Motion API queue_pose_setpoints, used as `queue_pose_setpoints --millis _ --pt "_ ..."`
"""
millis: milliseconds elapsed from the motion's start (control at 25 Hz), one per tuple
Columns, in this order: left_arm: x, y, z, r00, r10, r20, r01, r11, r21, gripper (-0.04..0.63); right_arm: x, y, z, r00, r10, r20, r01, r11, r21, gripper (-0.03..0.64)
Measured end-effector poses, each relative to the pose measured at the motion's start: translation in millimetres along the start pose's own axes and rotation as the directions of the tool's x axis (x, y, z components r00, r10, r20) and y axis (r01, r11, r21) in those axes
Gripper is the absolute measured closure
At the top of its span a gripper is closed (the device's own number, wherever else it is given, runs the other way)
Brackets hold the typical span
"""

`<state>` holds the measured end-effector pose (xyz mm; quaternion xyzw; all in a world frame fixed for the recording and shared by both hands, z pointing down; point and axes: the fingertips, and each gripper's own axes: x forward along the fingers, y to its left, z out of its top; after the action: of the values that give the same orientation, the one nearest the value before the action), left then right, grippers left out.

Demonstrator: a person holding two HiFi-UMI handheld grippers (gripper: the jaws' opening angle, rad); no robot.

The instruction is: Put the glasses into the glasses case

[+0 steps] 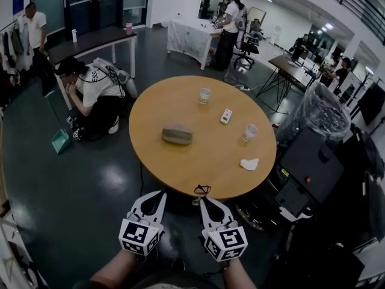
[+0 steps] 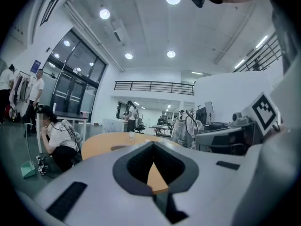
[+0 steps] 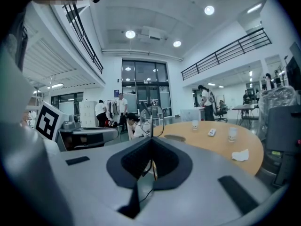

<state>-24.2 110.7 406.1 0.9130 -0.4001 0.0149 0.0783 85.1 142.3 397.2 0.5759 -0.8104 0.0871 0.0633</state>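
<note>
Right tongs (image 3: 151, 138) are clamped on the glasses (image 3: 152, 121), jaws pinched together on thin metal of the frame. Left tongs (image 2: 153, 142) have their jaws together with nothing between them, only tabletop showing through the gap behind the tips.

Both are held low, close to the operator's body, just short of the near edge of the round table (image 1: 150, 167). The glasses poke up past the right tips, over the near table edge. My read: carried that way so the lenses stay off the wood, with the left kept free for the case.

Glasses look like a thin dark wire frame with rounded rims and clear lenses. One rim loop stands above the jaws in the right gripper view. Whether the temples are folded I can't tell. They look light and springy, so I'd expect them to twist in a pinch that narrow.

Further out: crumpled tissue (image 1: 249, 164) near the right rim, then a paper cup (image 1: 250, 132). The glasses case (image 1: 177, 135) lies around mid-table, well apart from both tongs, a grey oblong lying flat. It looks shut from the head view, not certain. If so, it needs opening before anything goes in, so the task is at an early stage.

Beyond it: a white remote (image 1: 226, 116) and a second cup (image 1: 205, 95) toward the far side. A person crouches (image 1: 96, 95) on the floor off the table's left.
</note>
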Motion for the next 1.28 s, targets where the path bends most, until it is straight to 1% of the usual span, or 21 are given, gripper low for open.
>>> queue_pose_setpoints --millis 200,440,760,960,1080,1160,1280 --pt "3 17 6 1.0 -0.012 0.015 0.012 1.0 -0.008 0.589 9 3 9 1.0 -0.025 0.013 0.025 1.0 0.001 0.627" --pt "10 44 13 0.999 -0.042 0.022 0.042 0.999 0.001 0.589 34 9 14 0.998 -0.063 0.021 0.063 0.998 0.009 0.627" --pt "17 77 4 0.997 -0.074 -0.001 0.074 0.997 -0.009 0.589 59 15 6 0.992 -0.126 0.003 0.126 0.991 0.04 0.627" --pt "29 87 -1 0.997 -0.079 -0.02 0.078 0.997 -0.026 0.589 71 5 3 0.989 -0.144 -0.022 0.145 0.989 0.041 0.627" --pt "40 92 -5 0.997 -0.072 -0.026 0.072 0.997 -0.026 0.589 84 -3 1 0.991 -0.128 -0.025 0.129 0.99 0.048 0.627" --pt "49 97 -7 0.998 -0.06 -0.031 0.059 0.998 -0.029 0.589 96 -6 1 0.995 -0.1 -0.022 0.101 0.993 0.055 0.627" --pt "65 105 -10 0.999 -0.028 -0.043 0.026 0.999 -0.03 0.589 117 -13 1 0.998 -0.055 -0.031 0.056 0.998 0.036 0.627"
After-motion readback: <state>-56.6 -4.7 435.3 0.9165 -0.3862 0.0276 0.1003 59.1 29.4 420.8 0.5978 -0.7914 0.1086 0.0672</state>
